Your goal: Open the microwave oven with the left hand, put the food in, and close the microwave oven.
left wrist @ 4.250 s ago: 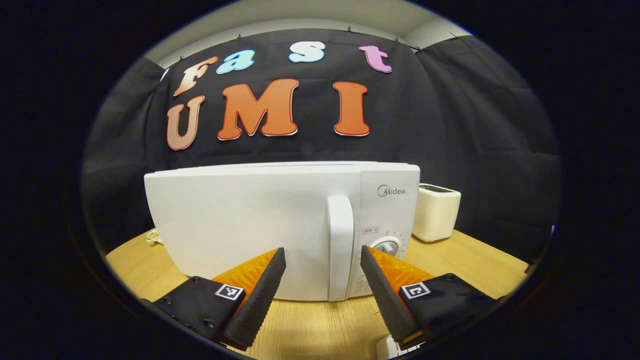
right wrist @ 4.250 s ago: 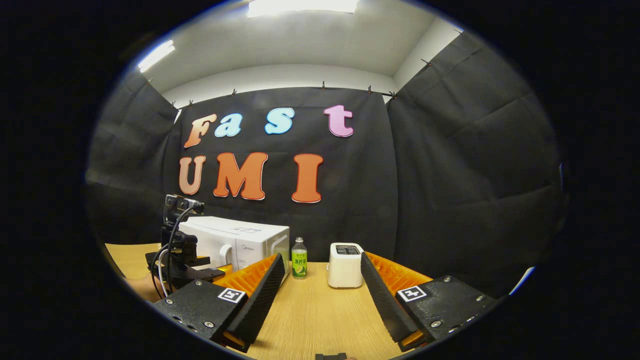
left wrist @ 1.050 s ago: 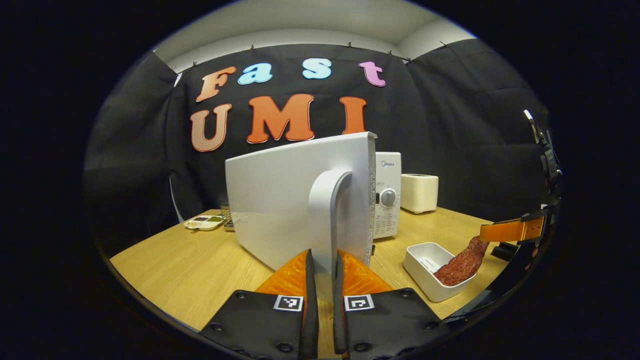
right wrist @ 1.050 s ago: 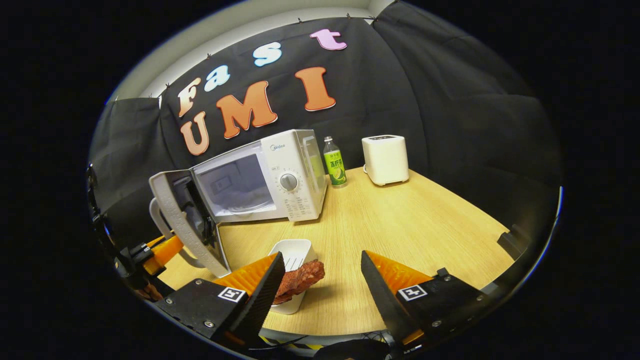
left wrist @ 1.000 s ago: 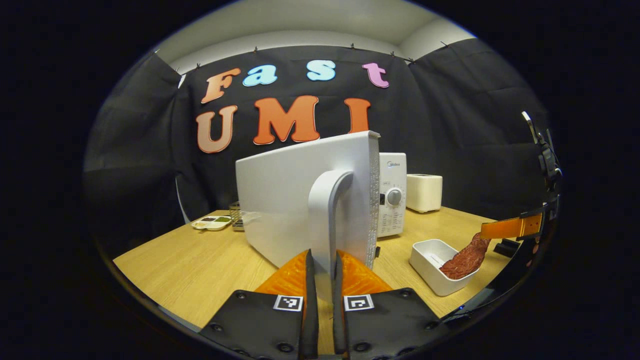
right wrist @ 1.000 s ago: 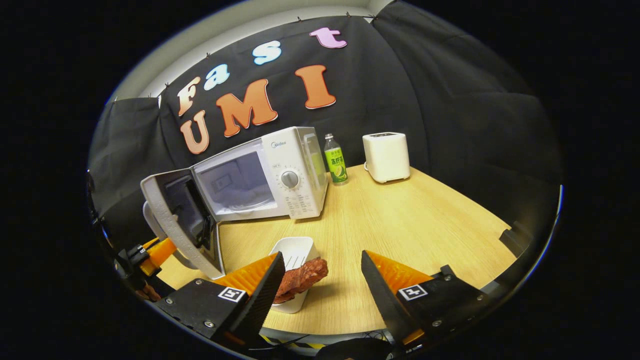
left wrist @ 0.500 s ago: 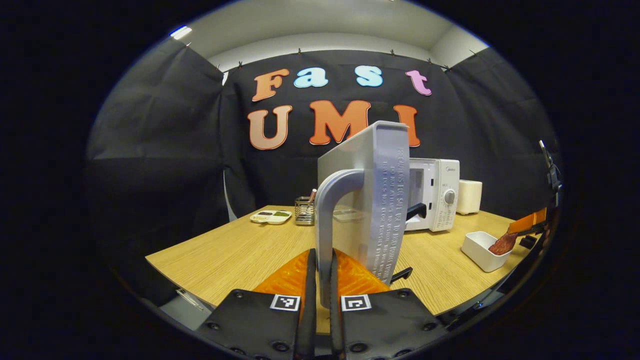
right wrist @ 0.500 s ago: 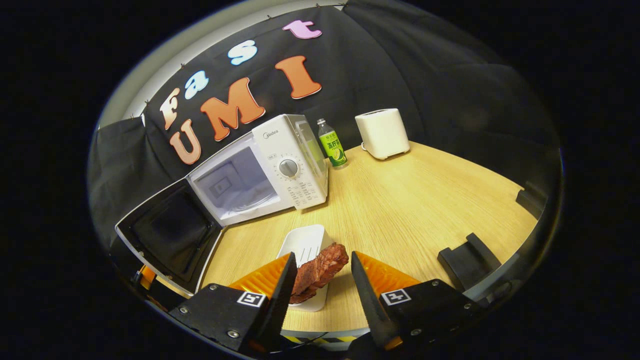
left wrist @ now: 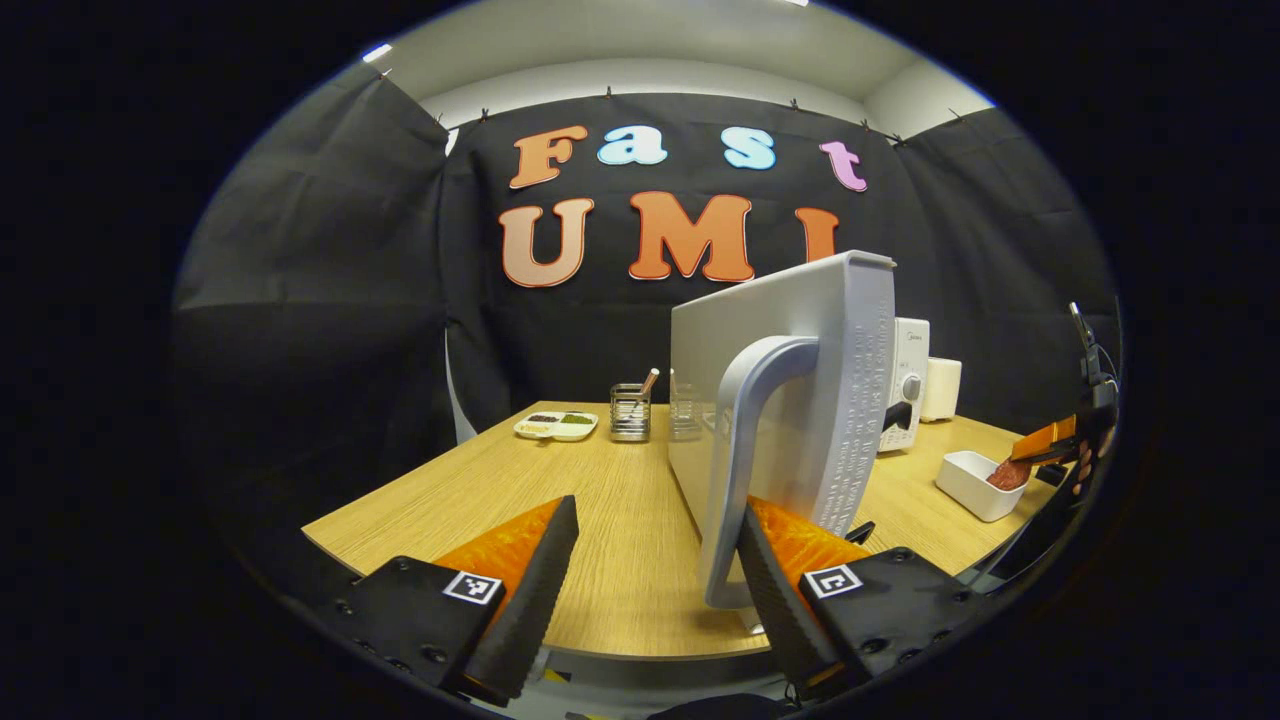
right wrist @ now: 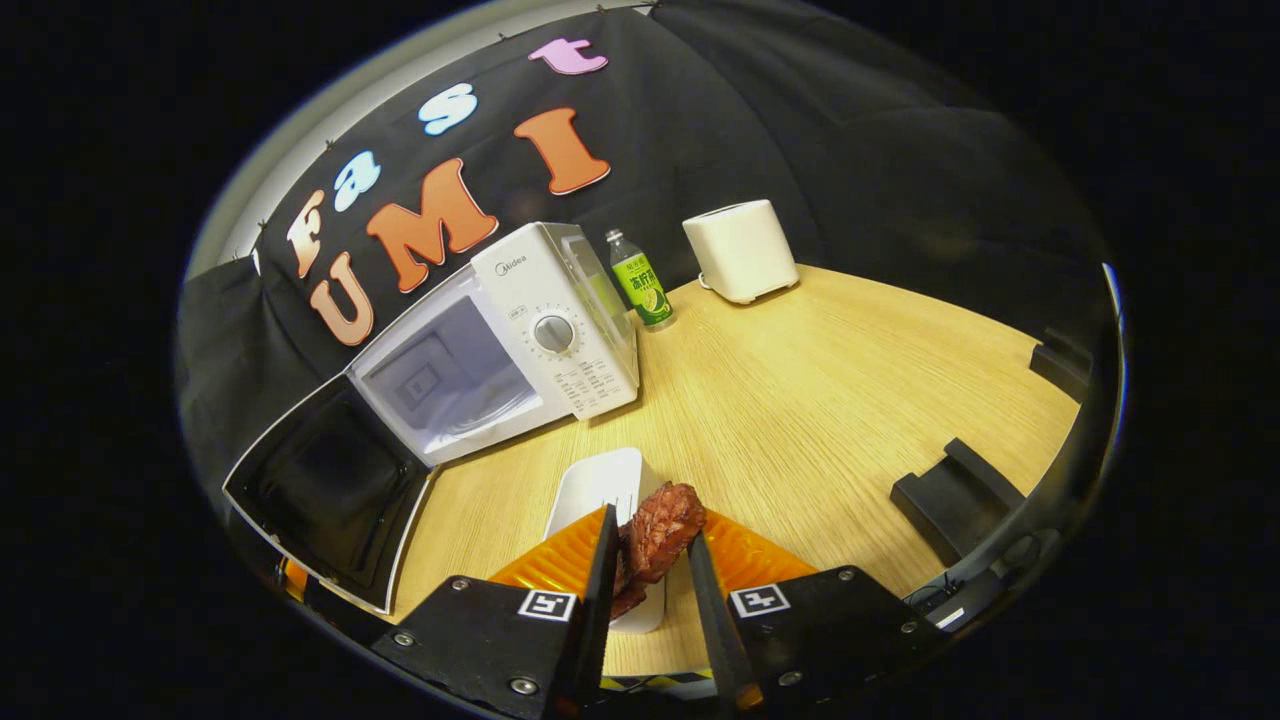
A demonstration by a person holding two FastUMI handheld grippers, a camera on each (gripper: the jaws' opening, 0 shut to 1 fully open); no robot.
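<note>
Left gripper (left wrist: 648, 560): fingers spread apart, the door handle (left wrist: 745, 450) just beside its right finger, no grip on it. Right gripper (right wrist: 648, 585): fingers pressed on the meat slab (right wrist: 655, 535), over the white dish (right wrist: 598, 490). Microwave door (right wrist: 325, 490) swung wide; microwave (right wrist: 500, 335) cavity exposed behind the dish. Farther back on the table (right wrist: 850, 380): green bottle (right wrist: 637, 281), white toaster (right wrist: 738, 250).

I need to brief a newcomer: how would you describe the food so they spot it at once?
Find the white microwave with its door swung open. In front of it on the wooden table sits a white tray; the food is the reddish-brown, rough chunk of meat over its edge, between the right gripper fingers.
</note>
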